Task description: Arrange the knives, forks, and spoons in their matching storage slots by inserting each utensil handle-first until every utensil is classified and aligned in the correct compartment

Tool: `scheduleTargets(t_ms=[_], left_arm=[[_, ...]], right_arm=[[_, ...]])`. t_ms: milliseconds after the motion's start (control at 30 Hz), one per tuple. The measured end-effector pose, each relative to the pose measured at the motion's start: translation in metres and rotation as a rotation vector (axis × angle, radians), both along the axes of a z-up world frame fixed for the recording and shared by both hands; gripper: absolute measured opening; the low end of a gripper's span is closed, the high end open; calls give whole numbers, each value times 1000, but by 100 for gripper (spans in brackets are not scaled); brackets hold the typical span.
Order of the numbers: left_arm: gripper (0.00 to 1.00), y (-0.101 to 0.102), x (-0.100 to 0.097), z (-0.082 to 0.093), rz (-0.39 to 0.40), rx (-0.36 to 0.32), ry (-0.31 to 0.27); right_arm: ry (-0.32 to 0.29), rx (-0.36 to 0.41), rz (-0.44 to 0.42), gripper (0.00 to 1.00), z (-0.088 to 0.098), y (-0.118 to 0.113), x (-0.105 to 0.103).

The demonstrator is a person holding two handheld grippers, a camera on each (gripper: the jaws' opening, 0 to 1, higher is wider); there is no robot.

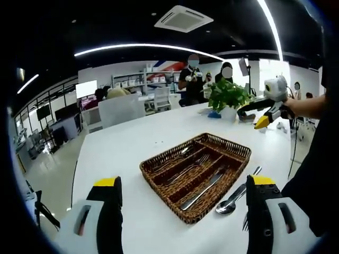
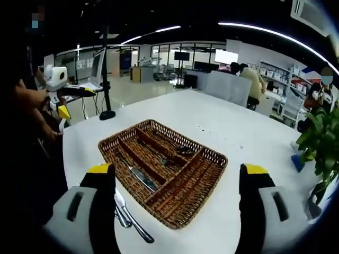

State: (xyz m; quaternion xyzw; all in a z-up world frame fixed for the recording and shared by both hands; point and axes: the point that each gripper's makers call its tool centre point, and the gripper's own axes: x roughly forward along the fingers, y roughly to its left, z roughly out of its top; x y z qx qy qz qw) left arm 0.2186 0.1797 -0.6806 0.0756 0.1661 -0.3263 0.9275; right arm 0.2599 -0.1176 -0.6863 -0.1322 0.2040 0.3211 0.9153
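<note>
A brown wicker tray (image 1: 163,193) with long compartments sits on the white table (image 1: 127,143). In it lie a spoon (image 1: 183,153), a fork (image 1: 192,166) and a knife (image 1: 204,190), each in its own slot. Outside its right side lie a loose spoon (image 1: 233,198) and a fork (image 1: 246,222). My left gripper (image 1: 185,182) is open just short of the tray and holds nothing. From the opposite side, my right gripper (image 2: 177,169) is open over the tray (image 2: 201,196), also holding nothing. There a knife (image 2: 142,179) lies in one slot and the loose utensils (image 2: 130,217) lie beside my left jaw.
A potted plant (image 1: 228,98) stands at the table's far end, also in the right gripper view (image 2: 323,143). A black stand (image 2: 107,114) rises at one table corner. People, chairs and shelves fill the room behind. A hand holds the right gripper (image 1: 267,108) beside the plant.
</note>
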Motion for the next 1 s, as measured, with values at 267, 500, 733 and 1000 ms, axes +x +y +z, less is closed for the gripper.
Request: scheduleTargets(t_ms=[267,500,733,1000], left_arm=[[99,2,-2,-1,1,6,1],[99,0,-2,-1,-10,15,1],[99,-6,-3,-4,-45,44,3],[99,-40,-12,-26,-162,122,44]], right_arm=[[-7,-4,-5,100,0,-6,1],[-21,-22,5,100,2,-10,-1],[-26,-36,14,100,4,-14,-4],[-16,-34,13,99,1,-16,-7]])
